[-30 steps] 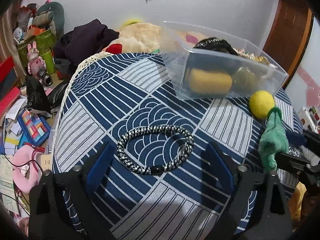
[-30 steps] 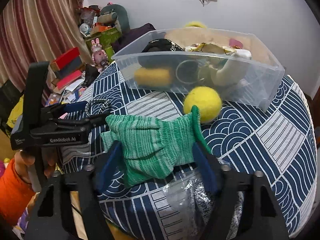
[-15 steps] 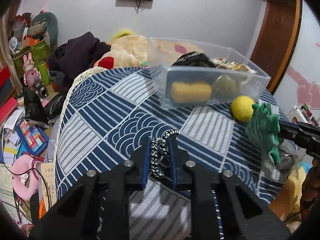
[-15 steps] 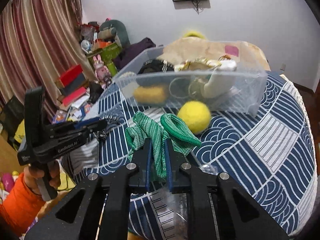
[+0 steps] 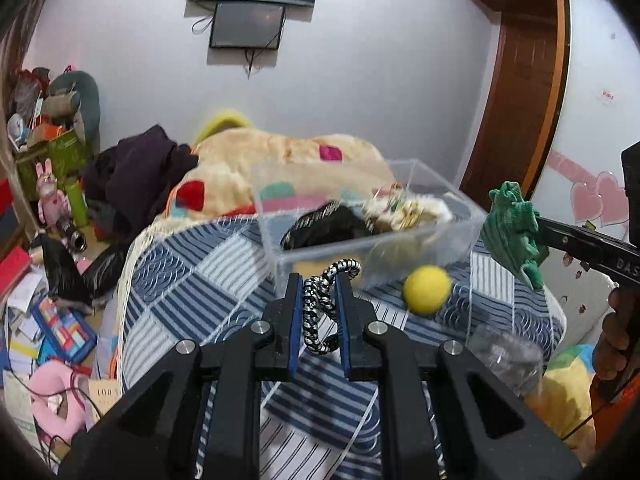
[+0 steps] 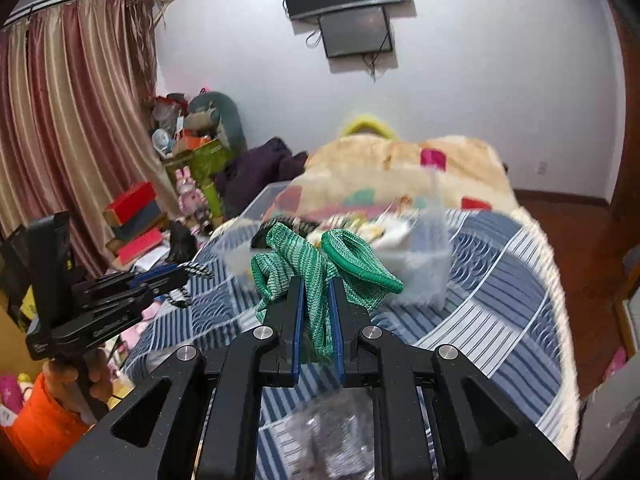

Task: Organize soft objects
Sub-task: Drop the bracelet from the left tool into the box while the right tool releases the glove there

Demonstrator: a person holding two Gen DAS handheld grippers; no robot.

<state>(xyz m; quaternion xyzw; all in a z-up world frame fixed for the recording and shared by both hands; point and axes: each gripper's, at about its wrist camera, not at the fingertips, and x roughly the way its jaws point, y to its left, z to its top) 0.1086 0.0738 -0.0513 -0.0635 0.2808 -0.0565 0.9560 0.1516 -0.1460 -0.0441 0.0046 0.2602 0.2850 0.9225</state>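
Observation:
My left gripper [image 5: 317,285] is shut on a black-and-white braided cord loop [image 5: 320,312] and holds it in the air in front of the clear plastic bin [image 5: 436,236]. My right gripper [image 6: 315,286] is shut on a green knitted glove [image 6: 308,268], lifted above the table near the bin [image 6: 434,280]. The glove also shows in the left wrist view [image 5: 514,228], to the right of the bin. A yellow ball [image 5: 426,289] lies on the blue patterned cloth [image 5: 180,280] by the bin's front. The bin holds several soft items.
A crumpled clear plastic bag [image 5: 508,356] lies at the table's right front edge. A blanket-covered bed [image 5: 288,160] and dark clothes [image 5: 136,176] are behind the table. The floor at the left is cluttered with boxes and toys [image 5: 56,332].
Both grippers closed on their objects, the left on the cord loop and the right on the glove. Both then lifted them off the table and moved toward the bin.

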